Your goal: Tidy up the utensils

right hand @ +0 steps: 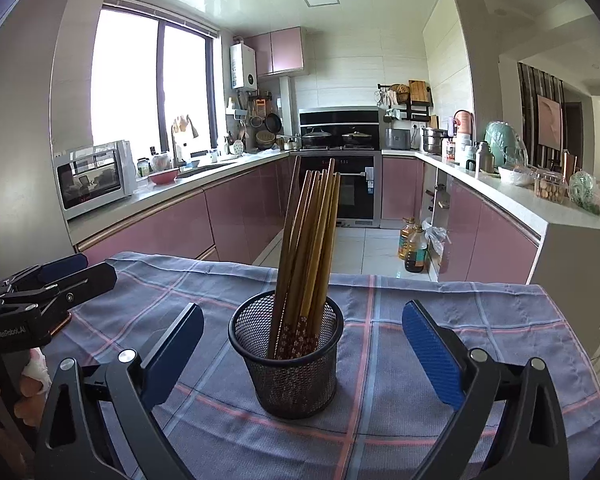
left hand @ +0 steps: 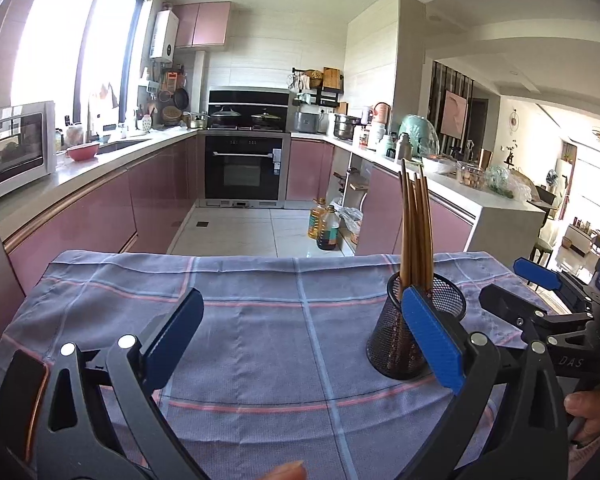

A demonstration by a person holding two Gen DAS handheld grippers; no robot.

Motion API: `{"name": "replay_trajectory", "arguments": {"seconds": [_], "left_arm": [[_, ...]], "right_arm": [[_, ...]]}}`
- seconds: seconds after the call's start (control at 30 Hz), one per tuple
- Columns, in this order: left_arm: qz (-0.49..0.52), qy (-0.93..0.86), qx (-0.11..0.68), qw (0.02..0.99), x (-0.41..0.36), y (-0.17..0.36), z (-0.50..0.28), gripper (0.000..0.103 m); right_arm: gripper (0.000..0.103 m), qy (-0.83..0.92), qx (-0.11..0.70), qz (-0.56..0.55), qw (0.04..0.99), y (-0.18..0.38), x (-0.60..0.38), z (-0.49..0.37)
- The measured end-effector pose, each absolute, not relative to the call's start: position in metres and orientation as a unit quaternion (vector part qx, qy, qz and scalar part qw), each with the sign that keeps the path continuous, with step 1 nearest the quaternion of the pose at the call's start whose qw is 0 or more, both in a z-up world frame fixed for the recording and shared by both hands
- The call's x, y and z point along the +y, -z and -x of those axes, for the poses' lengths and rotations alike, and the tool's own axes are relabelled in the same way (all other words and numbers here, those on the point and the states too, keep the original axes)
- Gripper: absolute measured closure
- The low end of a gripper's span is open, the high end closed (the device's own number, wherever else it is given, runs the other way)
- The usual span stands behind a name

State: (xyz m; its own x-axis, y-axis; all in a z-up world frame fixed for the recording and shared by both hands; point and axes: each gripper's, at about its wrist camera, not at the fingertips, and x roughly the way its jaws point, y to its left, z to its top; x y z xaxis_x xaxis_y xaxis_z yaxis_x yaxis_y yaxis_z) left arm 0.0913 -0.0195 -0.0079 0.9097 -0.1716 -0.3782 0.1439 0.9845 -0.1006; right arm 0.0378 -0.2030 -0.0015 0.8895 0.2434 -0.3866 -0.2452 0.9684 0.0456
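A black mesh cup (right hand: 286, 354) stands upright on a blue checked cloth (right hand: 420, 360) and holds several brown chopsticks (right hand: 312, 240), standing on end. My right gripper (right hand: 302, 346) is open and empty, its two blue pads either side of the cup, apart from it. My left gripper (left hand: 300, 336) is open and empty over bare cloth (left hand: 260, 320). In the left wrist view the cup (left hand: 404, 332) with its chopsticks (left hand: 416, 224) sits behind the right pad, and the right gripper (left hand: 516, 280) shows at the far right. The left gripper (right hand: 72, 272) shows at the left edge of the right wrist view.
The cloth covers a table whose far edge (right hand: 340, 274) faces a kitchen with pink cabinets. Two oil bottles (right hand: 412, 246) stand on the floor beyond. A countertop (right hand: 540, 208) with jars and bags runs along the right. A microwave (right hand: 96, 182) sits on the left counter.
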Motion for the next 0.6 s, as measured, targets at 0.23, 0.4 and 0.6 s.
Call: {"name": "replay_trajectory", "arguments": {"seconds": [0.23,0.4,0.6], "left_arm": [[0.033,0.063,0.171,0.983,-0.017,0.006,-0.061,0.005],[0.034,0.049,0.162,0.985,-0.012,0.005,-0.052,0.005],[0.026,0.032,0.151,0.988,-0.012,0.003,-0.044,0.005]], "right_arm": [[0.007,-0.116,0.179,0.003,0.977,-0.002,-0.201,-0.020],[0.007,-0.109,0.168,0.006,0.980,-0.001,-0.193,-0.008],[0.007,-0.105,0.161,0.005,0.981,0.003,-0.191,-0.001]]}}
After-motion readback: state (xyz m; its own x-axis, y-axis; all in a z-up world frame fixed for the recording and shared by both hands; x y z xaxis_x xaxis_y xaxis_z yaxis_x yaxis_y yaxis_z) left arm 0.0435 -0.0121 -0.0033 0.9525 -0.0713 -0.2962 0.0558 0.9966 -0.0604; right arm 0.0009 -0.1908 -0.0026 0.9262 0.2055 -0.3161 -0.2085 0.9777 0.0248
